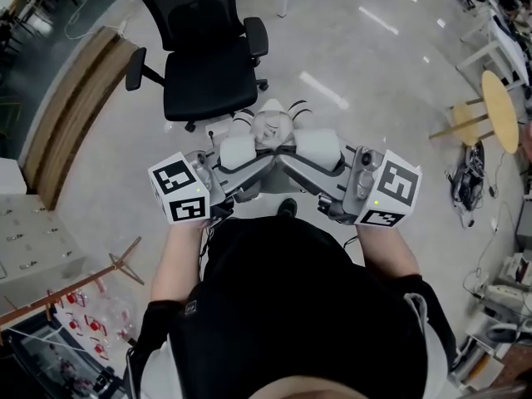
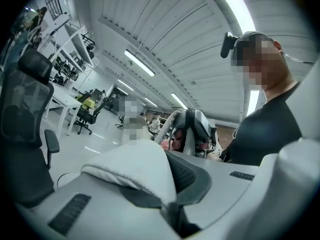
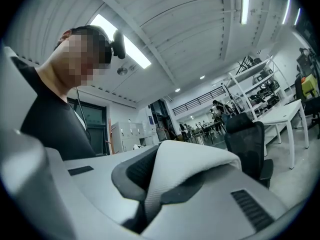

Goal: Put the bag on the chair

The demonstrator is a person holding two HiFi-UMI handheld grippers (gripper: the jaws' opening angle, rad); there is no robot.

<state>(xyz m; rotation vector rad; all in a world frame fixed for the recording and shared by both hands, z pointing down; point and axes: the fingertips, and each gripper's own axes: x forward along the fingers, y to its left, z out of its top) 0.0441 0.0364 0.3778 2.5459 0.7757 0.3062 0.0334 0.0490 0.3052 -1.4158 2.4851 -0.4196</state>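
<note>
Jaws grip bag (image 1: 272, 128) over glossy grey floor (image 1: 357, 65), chair (image 1: 208, 77) near

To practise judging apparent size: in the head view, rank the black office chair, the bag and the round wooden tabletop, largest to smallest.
1. black office chair
2. bag, though it is nearer the camera, which flatters it
3. round wooden tabletop, seen at a slant near the picture's edge, so its true rank is unsure

White bag (image 1: 272, 125) near black chair (image 1: 208, 73)
</note>
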